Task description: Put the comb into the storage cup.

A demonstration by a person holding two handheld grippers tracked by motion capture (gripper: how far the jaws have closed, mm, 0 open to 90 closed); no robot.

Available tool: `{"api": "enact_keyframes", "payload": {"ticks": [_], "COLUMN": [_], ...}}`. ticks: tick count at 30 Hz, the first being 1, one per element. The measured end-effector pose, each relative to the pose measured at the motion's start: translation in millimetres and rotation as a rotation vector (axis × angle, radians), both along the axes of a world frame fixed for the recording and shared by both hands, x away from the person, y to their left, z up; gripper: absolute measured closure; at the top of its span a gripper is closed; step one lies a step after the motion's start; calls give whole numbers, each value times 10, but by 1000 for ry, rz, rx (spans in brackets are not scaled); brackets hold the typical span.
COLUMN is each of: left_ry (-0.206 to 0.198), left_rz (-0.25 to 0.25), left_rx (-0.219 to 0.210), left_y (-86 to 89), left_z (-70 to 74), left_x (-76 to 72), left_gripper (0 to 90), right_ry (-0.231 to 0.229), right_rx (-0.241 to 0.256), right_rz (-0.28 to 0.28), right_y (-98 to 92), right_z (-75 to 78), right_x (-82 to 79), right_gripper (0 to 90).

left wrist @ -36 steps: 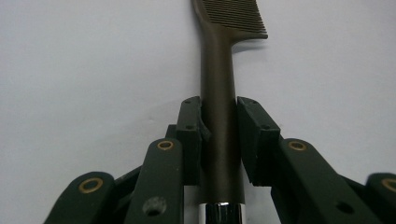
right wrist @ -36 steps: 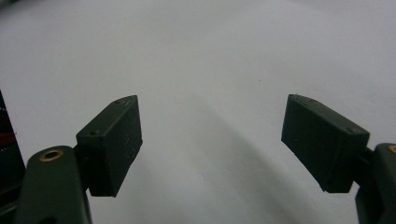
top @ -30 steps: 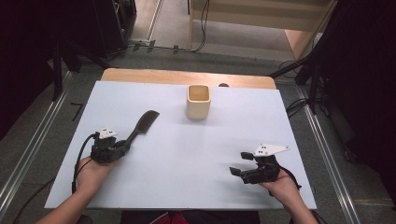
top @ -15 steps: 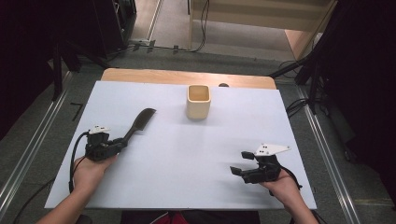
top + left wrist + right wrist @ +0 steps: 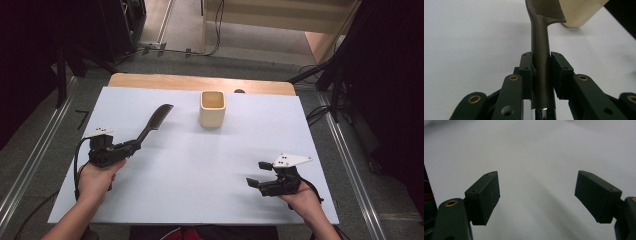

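While its handle sits pinched between the jaws of the left gripper [image 5: 131,146], the comb [image 5: 152,122] slants up off the worktop [image 5: 210,170] near the left edge, its toothed end aimed toward the far edge and the cup [image 5: 213,108]. In the left gripper view the comb [image 5: 541,50] runs straight up between the pads [image 5: 527,72]. The cup stands upright near the middle of the far edge. The right gripper [image 5: 259,181] rests near the near right corner, jaws spread wide and empty above bare worktop [image 5: 536,157].

White-topped table [image 5: 200,200], grey floor [image 5: 40,135] with rails, cables, dark surroundings
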State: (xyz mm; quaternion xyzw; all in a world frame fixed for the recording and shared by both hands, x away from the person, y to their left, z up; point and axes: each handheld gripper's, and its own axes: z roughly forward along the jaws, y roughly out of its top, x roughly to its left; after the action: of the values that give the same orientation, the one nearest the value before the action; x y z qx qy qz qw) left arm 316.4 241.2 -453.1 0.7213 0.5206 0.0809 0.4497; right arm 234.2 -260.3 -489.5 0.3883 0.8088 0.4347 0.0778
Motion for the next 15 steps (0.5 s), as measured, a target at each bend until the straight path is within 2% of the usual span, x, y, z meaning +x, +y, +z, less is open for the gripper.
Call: {"api": "enact_keyframes", "payload": {"ticks": [8, 15], "left_ry": [-5, -19], "left_rz": [-14, -14], "left_rx": [-68, -93], "left_y": [-100, -247], "left_z": [65, 81], "left_x": [19, 63], "left_gripper": [734, 734], "right_ry": [-23, -18], "right_rx": [11, 29], "right_rz": [-13, -37], "right_y": [2, 27], "right_z": [13, 26], "right_x": [-10, -8], "right_gripper": [178, 169]}}
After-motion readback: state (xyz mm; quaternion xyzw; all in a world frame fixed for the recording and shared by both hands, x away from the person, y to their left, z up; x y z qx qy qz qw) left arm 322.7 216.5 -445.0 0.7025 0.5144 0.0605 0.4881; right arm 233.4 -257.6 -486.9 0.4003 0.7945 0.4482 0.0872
